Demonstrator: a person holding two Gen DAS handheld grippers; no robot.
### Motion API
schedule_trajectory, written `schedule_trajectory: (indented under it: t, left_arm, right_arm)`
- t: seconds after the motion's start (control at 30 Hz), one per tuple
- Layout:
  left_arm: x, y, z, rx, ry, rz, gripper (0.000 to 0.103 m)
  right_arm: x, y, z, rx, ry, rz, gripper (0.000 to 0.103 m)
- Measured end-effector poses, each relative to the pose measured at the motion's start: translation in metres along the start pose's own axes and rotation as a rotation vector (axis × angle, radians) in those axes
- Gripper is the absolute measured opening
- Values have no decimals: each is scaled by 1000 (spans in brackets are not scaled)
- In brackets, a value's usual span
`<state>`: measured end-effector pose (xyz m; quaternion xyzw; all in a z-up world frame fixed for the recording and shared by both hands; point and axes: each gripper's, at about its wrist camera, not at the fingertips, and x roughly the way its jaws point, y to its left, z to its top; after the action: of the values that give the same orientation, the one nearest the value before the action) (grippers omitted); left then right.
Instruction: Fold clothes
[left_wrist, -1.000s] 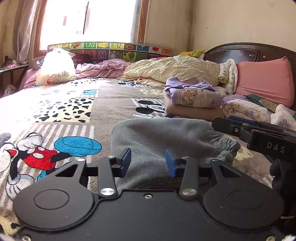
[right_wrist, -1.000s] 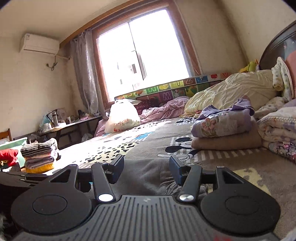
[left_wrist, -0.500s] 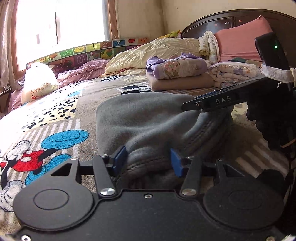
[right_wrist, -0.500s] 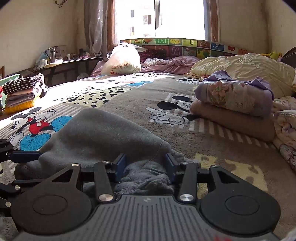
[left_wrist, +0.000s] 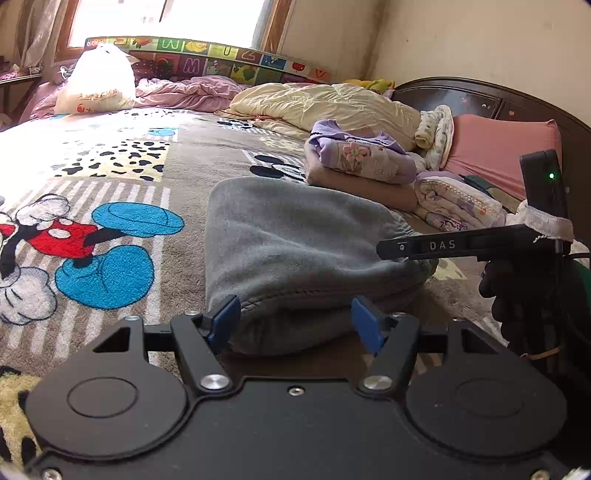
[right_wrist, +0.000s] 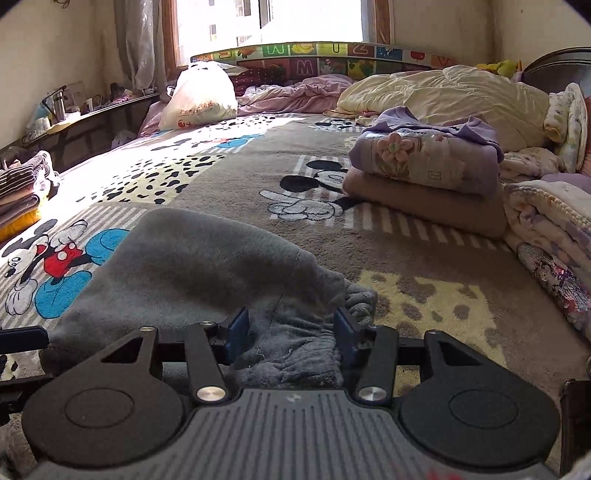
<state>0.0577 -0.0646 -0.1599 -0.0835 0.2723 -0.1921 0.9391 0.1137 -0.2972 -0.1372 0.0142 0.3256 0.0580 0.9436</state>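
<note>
Item: grey fleece garment (left_wrist: 295, 243), folded into a thick bundle on the cartoon-print bed cover (left_wrist: 110, 229), near the edge of the bed closest to both cameras. One end shows a gathered, elastic-looking opening (right_wrist: 314, 350), loose and rumpled.

Left hand-held gripper (left_wrist: 295, 321): jaws have just been opening and stand apart around the folded edge; the blue pads flank the cloth and do not appear to press it. Nothing held.

Right hand-held gripper (right_wrist: 290, 330): jaws likewise just opened, straddling the rumpled end, no hold on it.

Surroundings: stack of folded clothes (right_wrist: 424, 173) beyond the garment; further folded bedding (right_wrist: 554, 240) to the right; cream quilt (left_wrist: 325, 107); white plastic bag (left_wrist: 96, 85) by the window.

Risks, as judged: thick fleece may spring open once released, undoing the fold. The loose end could snag on a pad as a gripper withdraws and drag the bundle askew.
</note>
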Motion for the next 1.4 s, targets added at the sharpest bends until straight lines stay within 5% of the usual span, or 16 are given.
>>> schedule_trajectory:
  t: [0.33,0.47,0.93,1.4]
  left_arm:
    - [-4,30,4,-216,24,-15,66]
    - [1,43,-1,-306,49,-24,66]
    - [27,73,2,-567,101,-101,68]
    - [59,68,15,-604,125,-122,73]
  right_arm:
    - [-16,9,-5,-22,9,-83,63]
    - [-15,3,-5,3,19,-115,79]
    - [3,-32,-21,223,74,-21,93]
    - [11,-39,-20,274,93,32,93]
